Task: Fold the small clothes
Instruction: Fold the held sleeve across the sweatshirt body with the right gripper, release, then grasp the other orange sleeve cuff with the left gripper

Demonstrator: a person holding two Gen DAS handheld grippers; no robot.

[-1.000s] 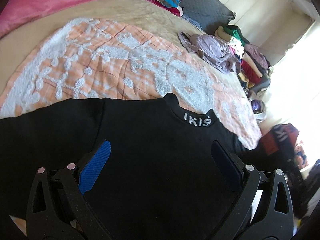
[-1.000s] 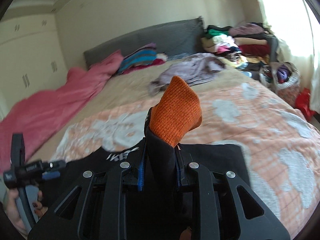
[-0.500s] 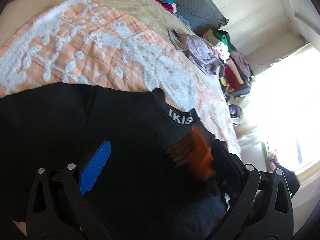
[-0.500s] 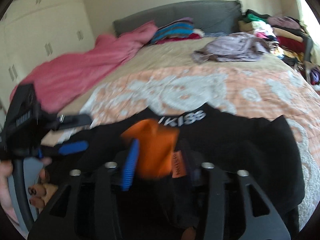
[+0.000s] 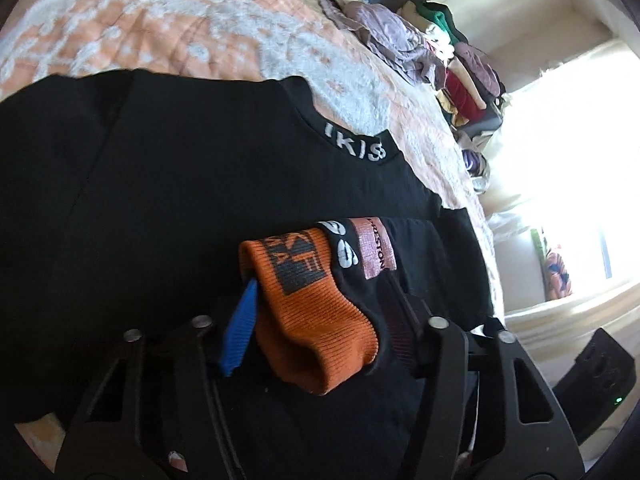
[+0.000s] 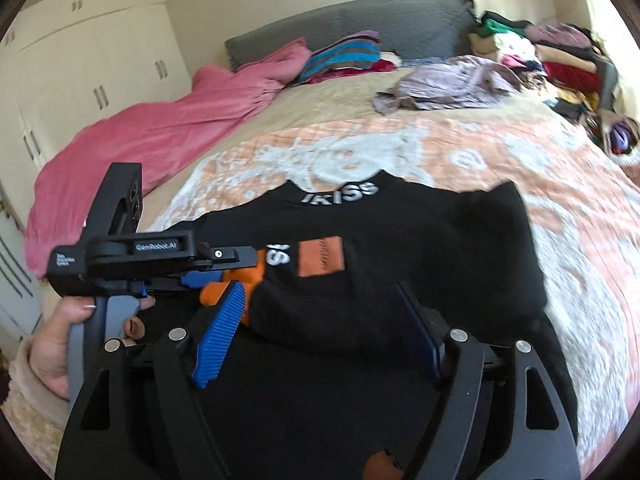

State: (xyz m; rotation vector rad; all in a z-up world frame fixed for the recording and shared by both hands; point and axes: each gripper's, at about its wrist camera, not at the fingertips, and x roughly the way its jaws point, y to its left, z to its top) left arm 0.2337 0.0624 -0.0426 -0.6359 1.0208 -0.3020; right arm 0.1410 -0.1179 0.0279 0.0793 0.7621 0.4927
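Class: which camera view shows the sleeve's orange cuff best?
The left wrist view: the orange cuff fills the space between the closing jaws, ribbing and print clear. The right wrist view shows only a sliver behind the left gripper.

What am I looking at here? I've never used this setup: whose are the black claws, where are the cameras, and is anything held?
There is no robot: a person holds a hand-held gripper in each hand, each with a camera looking along its two fingers. The left wrist view shows the left hand-held gripper closing on the orange cuff of a black sweater, which lies between its pads. The right wrist view shows the right hand-held gripper opening, gripping nothing, with the person's hand at the left. The sweater lies on an orange-and-white quilt on a bed.
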